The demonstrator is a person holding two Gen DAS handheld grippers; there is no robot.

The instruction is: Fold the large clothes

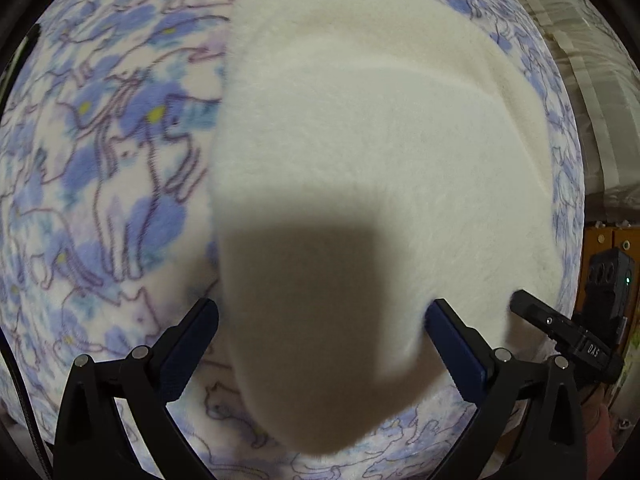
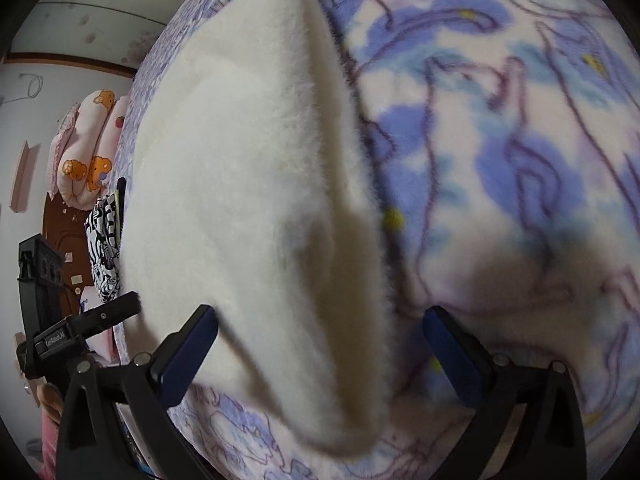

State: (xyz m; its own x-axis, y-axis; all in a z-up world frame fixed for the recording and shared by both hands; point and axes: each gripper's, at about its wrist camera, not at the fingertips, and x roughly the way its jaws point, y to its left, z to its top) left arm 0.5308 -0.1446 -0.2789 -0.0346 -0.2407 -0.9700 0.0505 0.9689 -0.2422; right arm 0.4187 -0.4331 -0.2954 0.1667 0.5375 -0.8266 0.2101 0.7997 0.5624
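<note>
A fluffy cream-white garment lies folded in layers on a blue and white cat-print blanket. My left gripper is open, its blue-padded fingers straddling the garment's near corner just above it. The other gripper shows at the garment's right edge. In the right wrist view the same garment runs away from me on the blanket. My right gripper is open over the garment's near end, with its left finger over the fleece and its right finger over the blanket.
At the left of the right wrist view are a rolled pink bear-print quilt, a black and white patterned cloth, a brown headboard and the other gripper. Curtains hang beyond the bed's right edge in the left wrist view.
</note>
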